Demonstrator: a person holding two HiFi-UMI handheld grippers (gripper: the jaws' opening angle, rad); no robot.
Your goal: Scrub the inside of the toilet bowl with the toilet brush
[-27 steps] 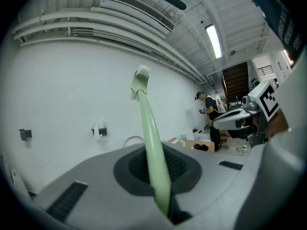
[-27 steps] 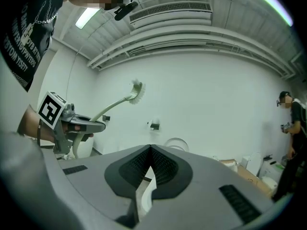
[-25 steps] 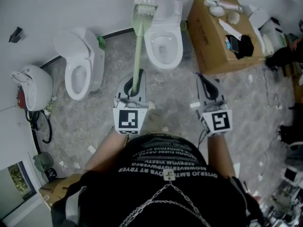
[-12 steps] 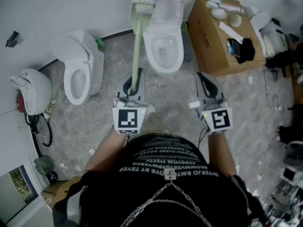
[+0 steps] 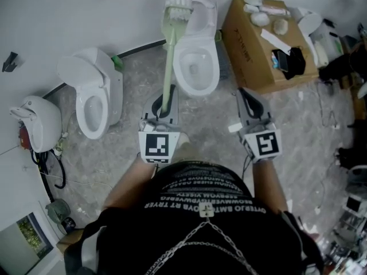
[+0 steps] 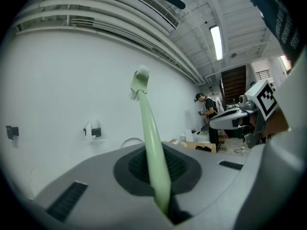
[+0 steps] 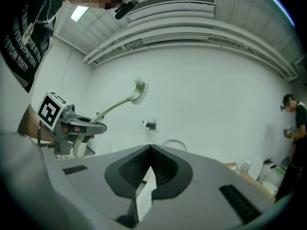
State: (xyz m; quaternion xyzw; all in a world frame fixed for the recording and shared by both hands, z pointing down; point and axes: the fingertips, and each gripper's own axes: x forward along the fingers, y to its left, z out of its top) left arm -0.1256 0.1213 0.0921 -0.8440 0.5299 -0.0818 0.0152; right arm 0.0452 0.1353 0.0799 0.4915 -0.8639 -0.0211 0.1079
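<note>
A pale green toilet brush [image 5: 167,62] points away from me, its white bristle head [image 5: 176,7] raised beside the back of the middle toilet [image 5: 212,79]. My left gripper [image 5: 162,103] is shut on the lower end of the handle. The left gripper view shows the handle [image 6: 151,143] rising out of the closed jaws to the bristles [image 6: 140,80]. My right gripper [image 5: 248,97] hovers to the right, in front of the toilet and apart from it. Its jaws [image 7: 150,150] are shut, with a white sliver in the seam that I cannot identify. The bowl stands open.
A second open toilet [image 5: 94,96] stands to the left, with another white fixture [image 5: 37,119] and cables [image 5: 51,165] beyond it. A cardboard box [image 5: 258,44] with loose items sits just right of the middle toilet. A person [image 6: 207,114] stands far off.
The brush head has edged slightly right toward the middle toilet's back. Both grippers keep their grip and stay almost where they were.
</note>
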